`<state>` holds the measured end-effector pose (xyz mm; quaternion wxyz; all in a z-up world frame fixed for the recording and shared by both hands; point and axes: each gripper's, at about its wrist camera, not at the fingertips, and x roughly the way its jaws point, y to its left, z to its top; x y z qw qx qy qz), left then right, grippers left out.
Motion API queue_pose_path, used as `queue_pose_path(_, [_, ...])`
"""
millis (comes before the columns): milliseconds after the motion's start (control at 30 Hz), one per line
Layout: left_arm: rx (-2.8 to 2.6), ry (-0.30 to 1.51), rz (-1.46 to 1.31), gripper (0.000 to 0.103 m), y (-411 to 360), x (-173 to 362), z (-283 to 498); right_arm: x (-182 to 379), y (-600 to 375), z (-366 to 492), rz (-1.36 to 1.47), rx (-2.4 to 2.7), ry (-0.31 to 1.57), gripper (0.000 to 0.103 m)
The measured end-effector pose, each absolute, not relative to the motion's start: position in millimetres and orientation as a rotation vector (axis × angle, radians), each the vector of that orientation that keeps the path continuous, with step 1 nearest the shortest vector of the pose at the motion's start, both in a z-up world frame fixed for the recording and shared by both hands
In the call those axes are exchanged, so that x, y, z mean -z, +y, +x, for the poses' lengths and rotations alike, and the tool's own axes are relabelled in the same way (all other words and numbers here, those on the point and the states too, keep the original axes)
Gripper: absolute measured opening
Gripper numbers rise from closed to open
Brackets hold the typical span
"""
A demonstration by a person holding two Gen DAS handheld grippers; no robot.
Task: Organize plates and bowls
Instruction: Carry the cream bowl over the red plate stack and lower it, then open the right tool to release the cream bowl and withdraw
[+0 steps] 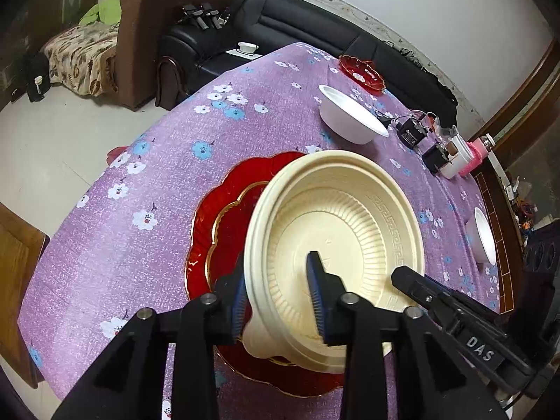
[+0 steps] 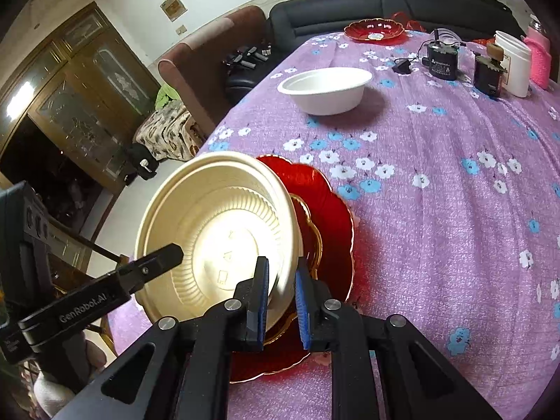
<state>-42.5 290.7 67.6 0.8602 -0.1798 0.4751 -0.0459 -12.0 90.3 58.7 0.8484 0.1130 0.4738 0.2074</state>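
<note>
Purple flowered cloth covers the table [image 1: 105, 231], where a large red scalloped plate [image 1: 217, 217] lies under a tilted cream ribbed plastic bowl [image 1: 332, 217]. Left tongs [image 1: 276, 297] straddle the bowl's near rim, pads apart and not pressing. Right tongs [image 2: 281, 301] pinch the opposite rim. Beyond the cream bowl stand two white bowls [image 1: 350, 115] and one smaller red plate [image 1: 360, 70].

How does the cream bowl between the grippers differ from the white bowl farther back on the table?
The cream bowl is wider and shallower, with a ribbed inner wall; the white bowl is deeper and smooth. The cream bowl sits tilted over the large red plate; the white bowl stands level on the purple tablecloth. Fingers of the left gripper and right gripper straddle the cream bowl's rim; nothing touches the white bowl. Both are empty and upright.
</note>
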Motion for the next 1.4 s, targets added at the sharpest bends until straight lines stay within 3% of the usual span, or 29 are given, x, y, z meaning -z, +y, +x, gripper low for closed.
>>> queue_pose_path(100, [0.1, 1.004, -0.378, 0.053, 289.6, -67.8, -43.9, -57.2, 92.8, -12.8, 0.211, -0.425, 0.987, 0.018])
queue_pose_path(200, [0.11, 0.991, -0.38, 0.06, 289.4, -70.9, -48.7, -58.3, 93.8, -14.2, 0.182, -0.404, 0.967, 0.021])
queue_pose_path(300, [0.104, 0.97, -0.385, 0.066, 293.3, -75.5, -55.4, -61.1, 91.5, -16.9, 0.176, -0.386, 0.933, 0.037])
queue_pose_path(367, [0.1, 0.951, -0.399, 0.067, 298.0, -79.1, -60.8, -64.5, 88.4, -20.5, 0.186, -0.382, 0.905, 0.05])
queue_pose_path(600, [0.053, 0.831, -0.419, 0.068, 304.9, -103.1, -93.2, -82.5, 74.9, -37.4, 0.176, -0.376, 0.807, 0.054])
queue_pose_path(767, [0.062, 0.754, -0.373, 0.071, 284.2, -123.5, -110.7, -97.4, 60.5, -53.8, 0.147, -0.354, 0.717, 0.065])
queue_pose_path(1400, [0.293, 0.764, -0.18, 0.074, 124.7, -136.0, -100.1, -101.2, -69.1, -61.6, 0.179, -0.203, 0.659, 0.07])
